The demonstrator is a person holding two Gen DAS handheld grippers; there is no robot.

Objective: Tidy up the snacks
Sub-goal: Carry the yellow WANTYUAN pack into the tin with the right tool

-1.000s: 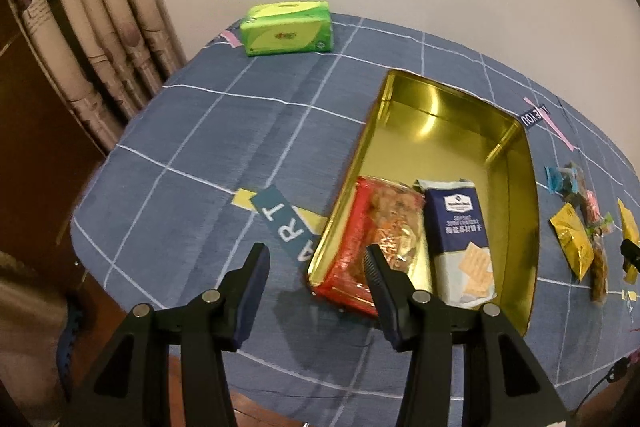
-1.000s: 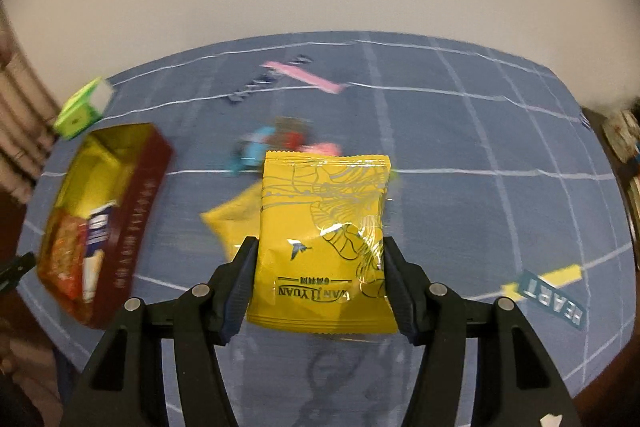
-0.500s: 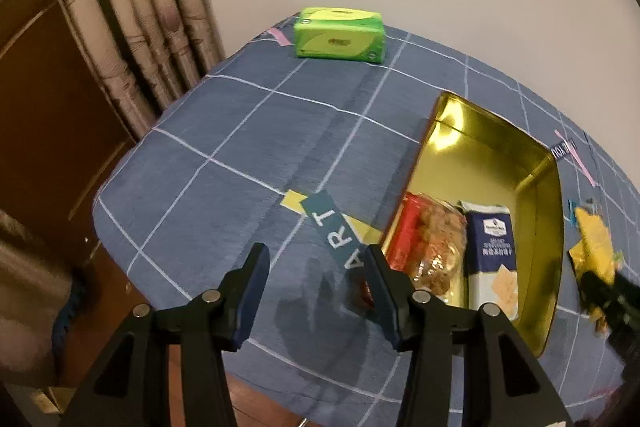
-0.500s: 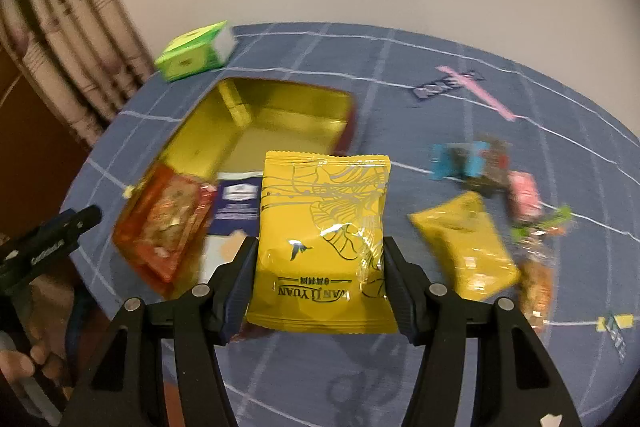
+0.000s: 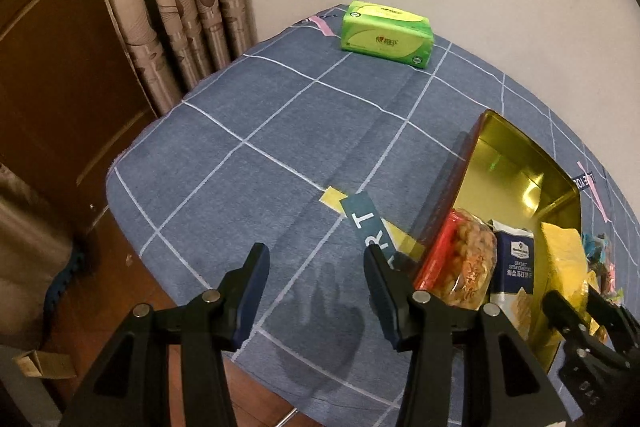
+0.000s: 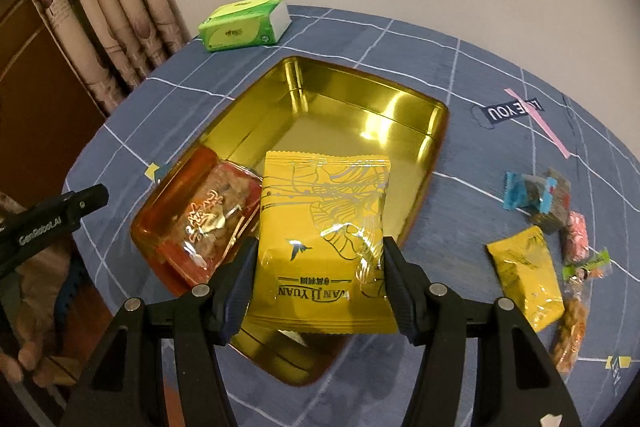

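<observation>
yellow packet [image 6: 324,239] hides blue packet [image 5: 514,267] — tin [image 6: 360,99]

Right wrist view: yellow foil snack pouch [image 6: 324,243] clamped in the right gripper [image 6: 318,279] hides the near middle of the gold metal tin [image 6: 360,107]; the blue-and-white cracker packet [image 5: 514,267] is wholly behind it there. Beyond the right finger, the heap of small mixed wrapped sweets [image 6: 560,219] has print too small to read. Left wrist view: the tin's near corner is hidden behind the right gripper, itself cut off by the frame edge. A person's hand [image 6: 24,359] is cropped at lower left.
</observation>
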